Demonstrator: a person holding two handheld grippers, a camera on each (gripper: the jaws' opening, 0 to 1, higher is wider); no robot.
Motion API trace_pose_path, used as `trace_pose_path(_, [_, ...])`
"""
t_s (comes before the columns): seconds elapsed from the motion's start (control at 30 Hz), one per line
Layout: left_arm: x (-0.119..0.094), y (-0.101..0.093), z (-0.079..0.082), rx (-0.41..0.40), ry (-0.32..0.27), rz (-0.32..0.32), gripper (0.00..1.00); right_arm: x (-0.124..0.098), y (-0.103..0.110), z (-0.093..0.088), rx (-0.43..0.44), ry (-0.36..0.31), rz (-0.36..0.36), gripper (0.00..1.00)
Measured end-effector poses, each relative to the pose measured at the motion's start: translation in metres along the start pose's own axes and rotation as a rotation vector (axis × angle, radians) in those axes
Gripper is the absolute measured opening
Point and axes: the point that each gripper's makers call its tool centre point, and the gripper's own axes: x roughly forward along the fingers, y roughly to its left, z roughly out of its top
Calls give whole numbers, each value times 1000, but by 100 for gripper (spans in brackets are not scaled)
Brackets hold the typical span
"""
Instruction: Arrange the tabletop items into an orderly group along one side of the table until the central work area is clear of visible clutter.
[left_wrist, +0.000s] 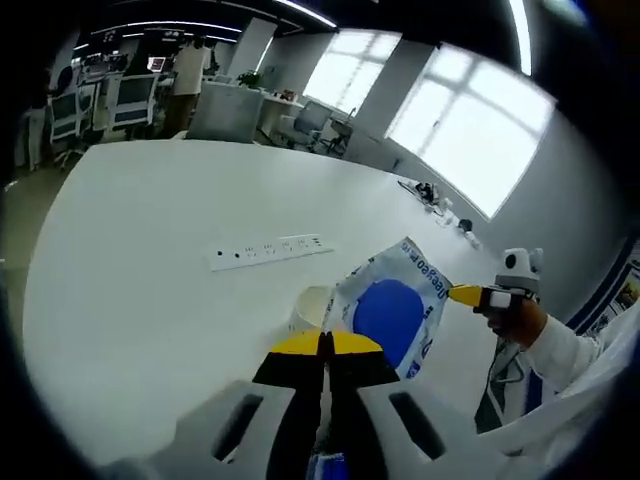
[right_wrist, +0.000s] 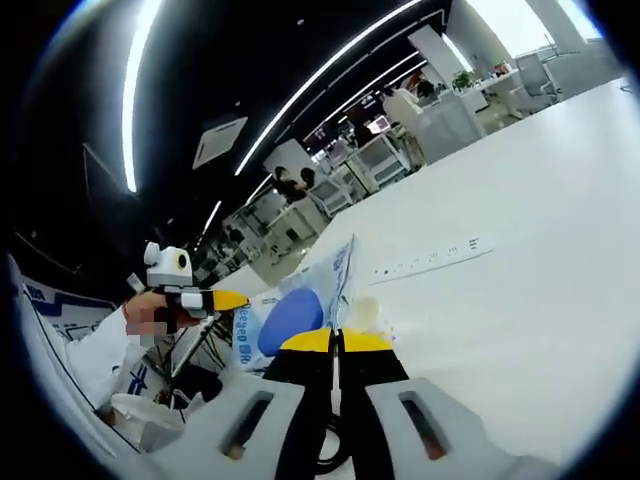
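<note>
A clear plastic bag (left_wrist: 395, 305) with blue print and a blue round item inside hangs stretched between both grippers above the white table (left_wrist: 150, 280). My left gripper (left_wrist: 325, 345) is shut on the bag's near edge. The right gripper (left_wrist: 470, 295), held in a hand, pinches the bag's far corner. In the right gripper view the same bag (right_wrist: 295, 310) stands edge-on, my right gripper (right_wrist: 335, 340) is shut on it, and the left gripper (right_wrist: 225, 300) grips its other side. A small white cup-like object (left_wrist: 310, 305) sits on the table just behind the bag, partly hidden.
A white power strip (left_wrist: 270, 250) lies flat near the table's middle, also in the right gripper view (right_wrist: 435, 262). Small dark items (left_wrist: 435, 195) cluster at the far table edge by the windows. Office desks and chairs (left_wrist: 130, 100) stand beyond the table.
</note>
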Motion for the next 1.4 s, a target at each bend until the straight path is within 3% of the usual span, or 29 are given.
trace_pose_path(0.5, [55,-47,29,92,43,-77,0,-49,-35,33,5,-108,-78,0])
trace_pose_path(0.77, [86,-61,38,124,79,-110,0,-67,-55,43,9,-139,-123,0])
trace_pose_path(1.07, [111,-74,32,145,124,-127,0,-77,-84,47,21,-156,-159,0])
trace_pose_path(1.4, [139,-70,29,158,170,-133,0,-77,-102,45,43,-167,-179,0])
